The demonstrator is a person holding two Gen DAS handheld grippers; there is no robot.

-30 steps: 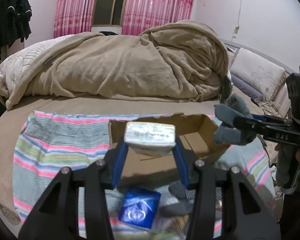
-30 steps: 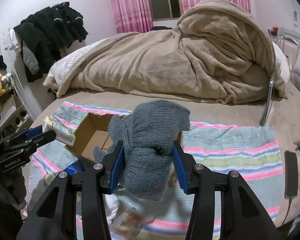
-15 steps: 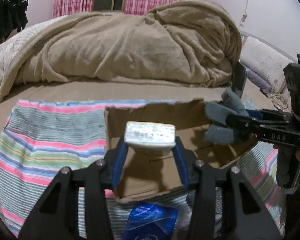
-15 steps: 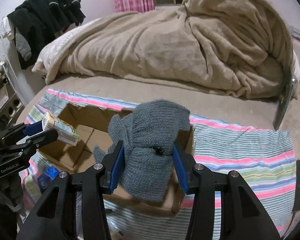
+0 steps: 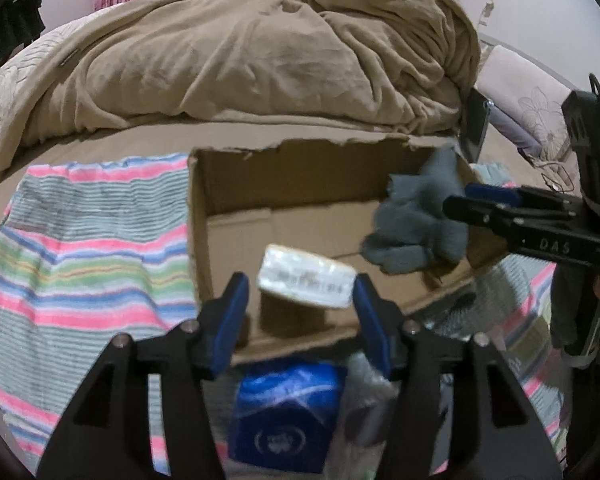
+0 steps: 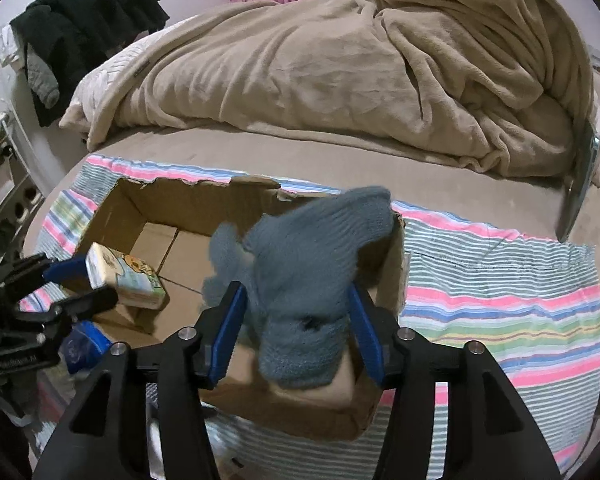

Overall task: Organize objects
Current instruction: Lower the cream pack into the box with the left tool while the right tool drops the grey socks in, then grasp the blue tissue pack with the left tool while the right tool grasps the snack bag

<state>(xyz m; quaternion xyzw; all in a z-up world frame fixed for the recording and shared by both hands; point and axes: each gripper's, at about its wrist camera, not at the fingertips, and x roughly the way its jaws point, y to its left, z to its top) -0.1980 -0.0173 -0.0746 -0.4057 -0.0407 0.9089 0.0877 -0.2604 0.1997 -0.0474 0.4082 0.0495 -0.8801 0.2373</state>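
Note:
An open cardboard box (image 5: 236, 184) (image 6: 132, 208) sits on a striped towel on the bed. My left gripper (image 5: 300, 304) (image 6: 88, 284) stands open over the box's near wall; a white tissue pack (image 5: 306, 282) (image 6: 124, 280) is tilted between its blue pads, loose and dropping into the box. My right gripper (image 6: 296, 320) (image 5: 460, 200) is shut on a grey knitted glove (image 6: 312, 276) (image 5: 416, 220) and holds it over the box's right end.
A blue packet (image 5: 288, 416) (image 6: 82, 344) and a clear wrapped item (image 5: 368, 392) lie on the striped towel (image 5: 80, 248) (image 6: 500, 300) before the box. A beige blanket (image 5: 240, 60) is heaped behind. A phone (image 6: 580, 184) leans at the right.
Both grippers moved forward over the box. The left jaws have opened and the tissue pack has tilted loose. The glove has come lower over the box.

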